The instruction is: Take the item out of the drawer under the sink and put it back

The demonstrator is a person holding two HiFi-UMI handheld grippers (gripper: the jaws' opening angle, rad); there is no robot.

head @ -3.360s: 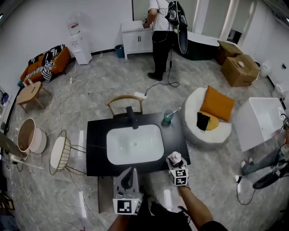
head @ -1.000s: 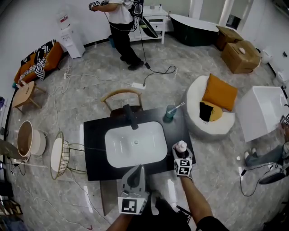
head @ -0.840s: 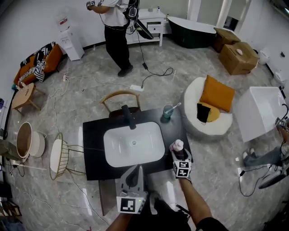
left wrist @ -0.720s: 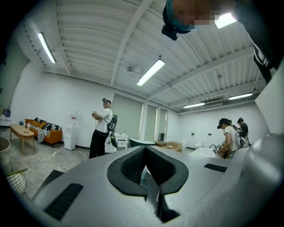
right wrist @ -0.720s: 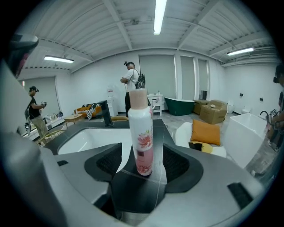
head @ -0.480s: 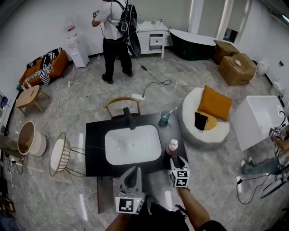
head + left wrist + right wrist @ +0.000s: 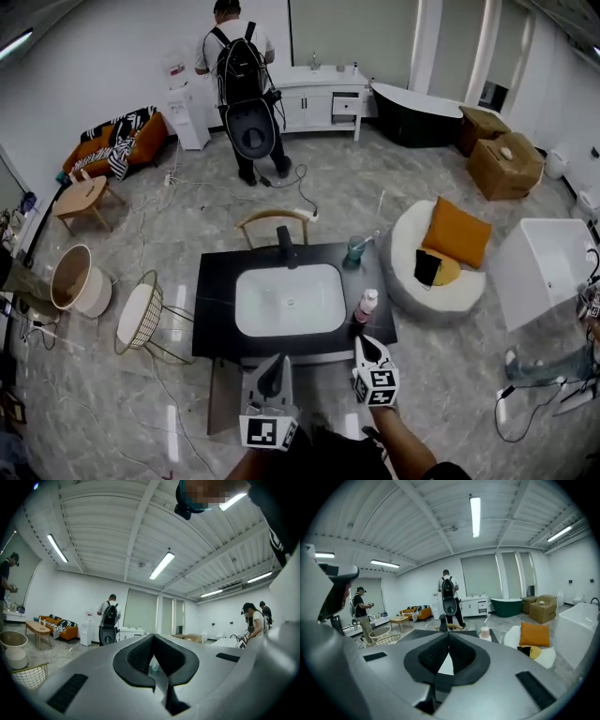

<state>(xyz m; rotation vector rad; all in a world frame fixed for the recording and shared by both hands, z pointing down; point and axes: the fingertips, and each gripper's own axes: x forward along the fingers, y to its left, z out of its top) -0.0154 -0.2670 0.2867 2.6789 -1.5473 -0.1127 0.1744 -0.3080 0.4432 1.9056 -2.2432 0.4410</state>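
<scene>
Jaws together, empty; bottle [image 7: 367,305] beside sink [image 7: 272,309].

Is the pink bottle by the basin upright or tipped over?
Upright: the pink bottle stands cap-up on the black countertop, right of the basin.

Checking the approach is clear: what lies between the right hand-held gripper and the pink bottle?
Only bare black countertop separates the right hand-held gripper from the pink bottle, as the head view shows.

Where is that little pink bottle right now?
In the head view the pink bottle stands on the black counter, just right of the white sink, near the counter's front right corner; a green cup sits further back.
</scene>
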